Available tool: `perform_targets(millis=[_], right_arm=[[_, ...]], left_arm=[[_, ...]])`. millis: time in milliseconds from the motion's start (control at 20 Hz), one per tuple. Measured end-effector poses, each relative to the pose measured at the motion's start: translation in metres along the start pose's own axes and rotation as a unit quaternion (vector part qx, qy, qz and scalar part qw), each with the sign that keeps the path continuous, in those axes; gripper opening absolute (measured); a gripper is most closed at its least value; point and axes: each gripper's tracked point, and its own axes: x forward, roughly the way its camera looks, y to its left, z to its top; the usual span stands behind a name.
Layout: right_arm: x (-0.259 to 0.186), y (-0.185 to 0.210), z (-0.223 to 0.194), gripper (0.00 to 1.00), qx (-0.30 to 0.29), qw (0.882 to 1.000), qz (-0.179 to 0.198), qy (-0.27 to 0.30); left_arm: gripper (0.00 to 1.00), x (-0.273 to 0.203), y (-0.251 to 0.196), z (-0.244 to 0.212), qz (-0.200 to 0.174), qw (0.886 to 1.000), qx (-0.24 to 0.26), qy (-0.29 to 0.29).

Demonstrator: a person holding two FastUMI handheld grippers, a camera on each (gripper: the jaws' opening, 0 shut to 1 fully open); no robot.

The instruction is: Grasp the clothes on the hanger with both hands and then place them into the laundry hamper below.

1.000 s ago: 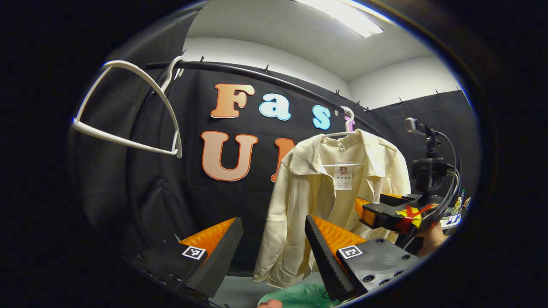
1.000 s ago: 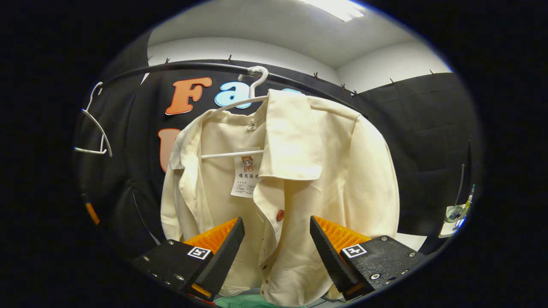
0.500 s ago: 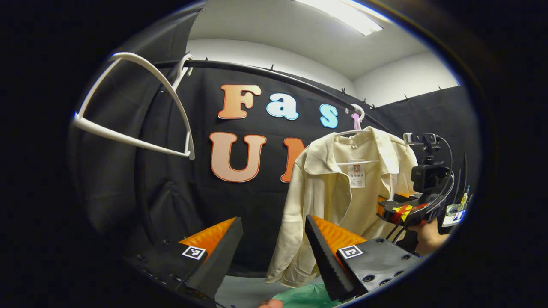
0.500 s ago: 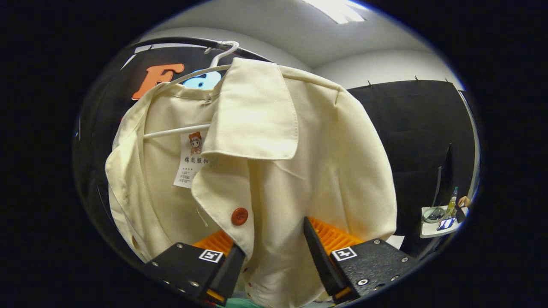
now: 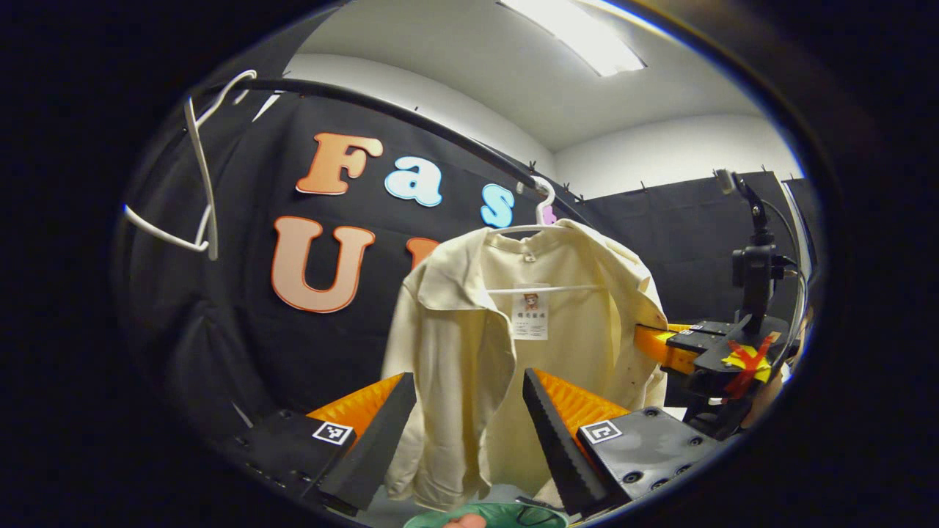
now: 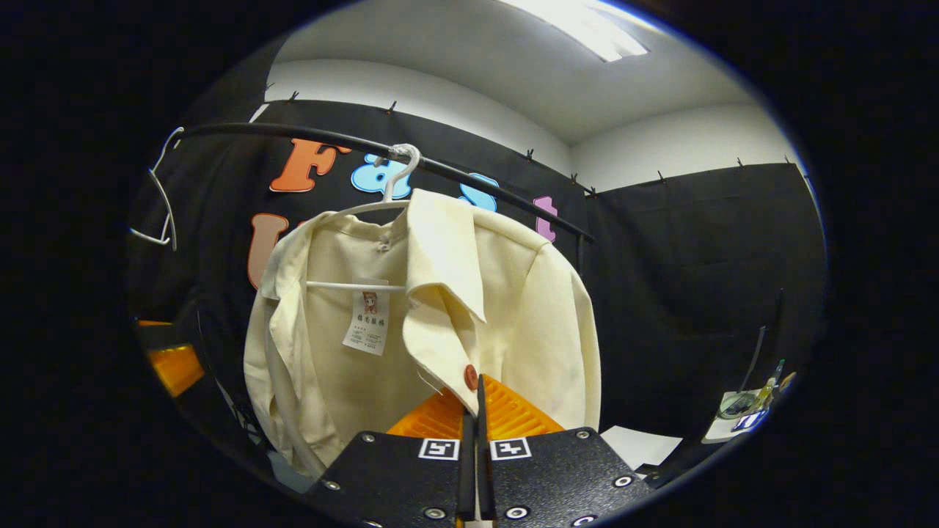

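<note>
A cream shirt hangs open-fronted on a white hanger from the black rail. My left gripper is open just short of the shirt's left front panel, touching nothing. In the right gripper view the shirt is close, and my right gripper is shut on its front edge just under a red button. In the left gripper view the right gripper sits at the shirt's right side. The green hamper's rim peeks in below the shirt.
An empty white hanger hangs on the rail at the far left, also seen as the empty hanger. A small white table with a bottle stands at the far right. The left gripper shows at the left edge.
The right gripper's fingers have shut on the shirt's front edge and drawn back a little. The left gripper has swung right, so the shirt now lies straight ahead between its open fingers.
</note>
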Motion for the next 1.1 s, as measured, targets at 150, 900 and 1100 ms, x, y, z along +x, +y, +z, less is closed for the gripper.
perform_targets(millis=[150,900,1100], right_arm=[[-0.016,-0.004,0.013,0.01,0.006,1.0,0.011,-0.005],[-0.023,0.008,0.02,0.01,0.008,0.999,0.043,-0.009],[-0.029,0.0,0.018,0.01,0.011,0.999,0.045,-0.01]], left_arm=[[1.0,0.038,-0.005,-0.006,0.001,1.0,0.002,-0.007],[0.63,0.112,0.067,-0.043,0.189,0.971,0.147,-0.023],[0.14,0.099,0.084,-0.033,0.189,0.968,0.163,-0.02]])
